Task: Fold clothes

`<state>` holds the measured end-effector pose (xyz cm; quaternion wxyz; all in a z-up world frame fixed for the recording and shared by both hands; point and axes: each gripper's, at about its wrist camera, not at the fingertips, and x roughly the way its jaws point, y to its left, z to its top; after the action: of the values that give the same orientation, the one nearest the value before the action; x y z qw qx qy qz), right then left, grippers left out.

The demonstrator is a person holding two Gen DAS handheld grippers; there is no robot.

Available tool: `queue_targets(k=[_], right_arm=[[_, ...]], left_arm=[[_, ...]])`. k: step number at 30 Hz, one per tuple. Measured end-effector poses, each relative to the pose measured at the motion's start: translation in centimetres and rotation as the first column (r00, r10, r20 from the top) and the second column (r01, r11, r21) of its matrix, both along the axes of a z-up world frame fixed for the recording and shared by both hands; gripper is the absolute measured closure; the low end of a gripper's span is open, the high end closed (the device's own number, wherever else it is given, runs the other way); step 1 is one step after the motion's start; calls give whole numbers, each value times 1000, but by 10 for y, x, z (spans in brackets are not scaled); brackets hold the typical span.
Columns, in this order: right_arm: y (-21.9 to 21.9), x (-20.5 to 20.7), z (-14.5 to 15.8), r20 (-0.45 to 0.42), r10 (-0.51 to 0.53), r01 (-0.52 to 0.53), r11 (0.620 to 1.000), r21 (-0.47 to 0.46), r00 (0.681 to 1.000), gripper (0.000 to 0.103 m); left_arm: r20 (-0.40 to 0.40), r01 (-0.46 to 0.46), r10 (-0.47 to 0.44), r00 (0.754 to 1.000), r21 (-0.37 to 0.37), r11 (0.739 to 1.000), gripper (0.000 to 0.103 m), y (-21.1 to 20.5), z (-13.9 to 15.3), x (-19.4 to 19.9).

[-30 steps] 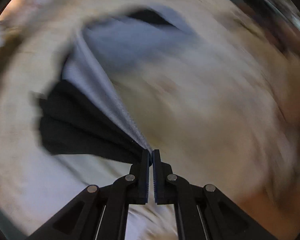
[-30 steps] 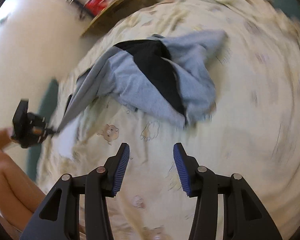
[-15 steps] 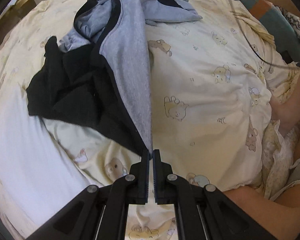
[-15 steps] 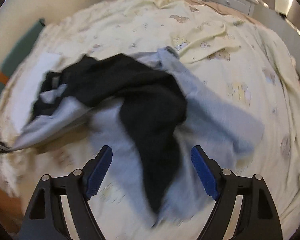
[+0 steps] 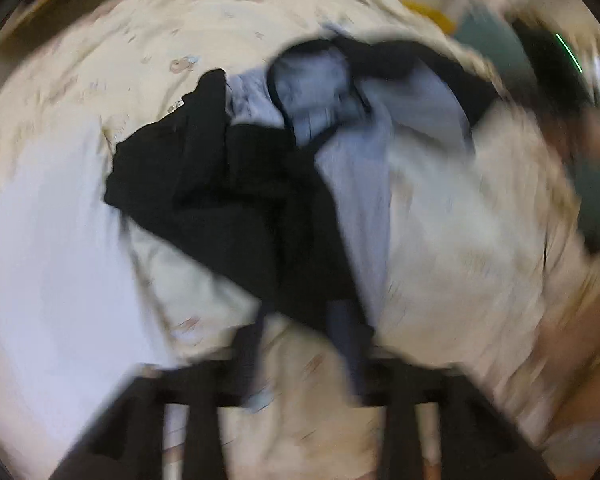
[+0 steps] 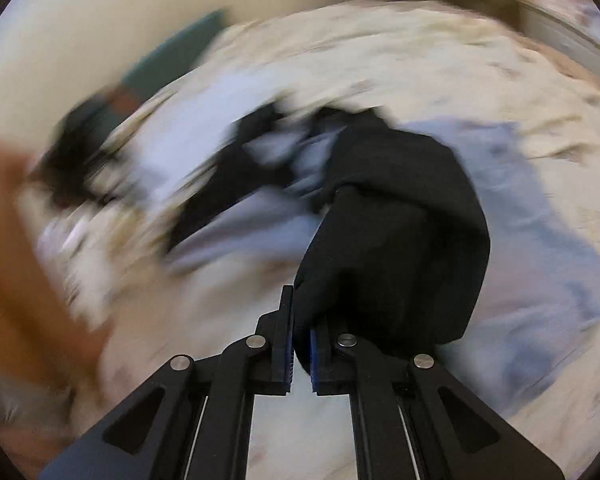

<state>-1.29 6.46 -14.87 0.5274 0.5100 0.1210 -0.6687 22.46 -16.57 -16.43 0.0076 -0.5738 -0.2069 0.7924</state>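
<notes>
**Black Linkages, Blue Pads**

Showing on the right gripper [image 6: 301,344]: matte black linkage arms, round silver pivot screws, ribbed blue pads [image 6: 314,354]. Blurring on the left gripper [image 5: 304,344]: dark arms, bluish fingers [image 5: 346,344]. Showing bare forearm, no sleeve.

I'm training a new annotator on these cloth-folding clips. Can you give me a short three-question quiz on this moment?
1. True or false: the right gripper is shut on a black part of the garment.
2. In the left wrist view, what are the jaws of the left gripper doing? A) clamped on a pillow B) opening, with the dark edge of the garment just ahead of them C) out of view
3. Which two colours does the crumpled garment on the bedsheet show?

Key: 1 true; 2 B; 3 black and light grey.
</notes>
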Motion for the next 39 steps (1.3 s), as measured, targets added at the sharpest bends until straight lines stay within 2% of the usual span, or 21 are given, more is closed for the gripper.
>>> queue_targets(k=[1,2,3,5,6,8,12,15,18,20,25,26,27,28,29,30,32,34,35,37,39], right_arm=[[0,23,1,46,53,-52,999,-11,998,98],[-1,45,1,95,109,-107,994,-23,990,98],[-3,64,-1,139,165,-163,986,-24,977,98],[-8,101,-8,200,263,-268,963,0,944,98],[-10,115,-13,217,296,-307,951,18,930,98],[-8,128,-23,236,317,-336,941,43,918,97],[3,112,-31,262,249,-271,961,51,932,98],[5,97,-25,254,201,-213,977,20,946,98],[-5,96,-26,255,207,-214,977,-4,944,98],[-15,100,-29,266,228,-232,973,-18,937,97],[-48,114,-31,255,284,-283,958,-39,924,97],[-54,116,-31,252,293,-291,956,-44,922,97],[-59,116,-32,254,290,-289,956,-44,923,97],[-64,115,-34,260,279,-278,960,-42,924,96],[-67,114,-36,267,264,-264,964,-36,927,93],[-67,111,-39,284,246,-250,968,-21,927,92],[-64,108,-46,328,229,-252,967,28,916,92],[-54,107,-44,308,237,-269,961,69,922,83],[-45,104,-39,285,239,-271,960,77,928,73],[-29,93,-31,270,203,-235,968,92,941,73],[-13,80,-18,263,160,-189,978,88,951,73]], left_arm=[[-13,-8,9,1000,104,995,53,2,-5,-10],[-25,-14,20,999,207,978,46,4,-9,-20],[-35,-19,32,999,308,951,41,6,-14,-30],[-33,-21,41,999,459,888,30,19,-30,-49],[-20,-23,38,999,484,875,30,27,-39,-57],[18,-22,15,1000,500,866,30,42,-58,-69],[66,-12,-25,997,513,858,30,61,-82,-69],[72,-81,49,996,546,834,30,63,-91,-58],[61,-142,132,989,603,785,27,61,-97,-60],[42,-143,151,988,632,762,27,60,-103,-69],[80,-208,204,976,638,741,27,51,-123,-77],[59,-193,202,978,635,748,30,51,-121,-78],[26,-167,193,981,620,766,41,51,-112,-79],[-25,-123,165,986,562,818,83,52,-102,-80],[-55,-91,137,989,503,860,86,54,-93,-82],[-71,-77,128,989,488,869,87,53,-88,-81],[-103,-71,139,985,492,868,88,49,-77,-76],[-139,-56,138,981,474,879,88,45,-63,-69],[-147,-48,127,981,450,892,88,44,-57,-65],[-149,-13,75,986,382,924,88,49,-52,-59],[-137,23,23,990,327,945,88,56,-52,-52]])
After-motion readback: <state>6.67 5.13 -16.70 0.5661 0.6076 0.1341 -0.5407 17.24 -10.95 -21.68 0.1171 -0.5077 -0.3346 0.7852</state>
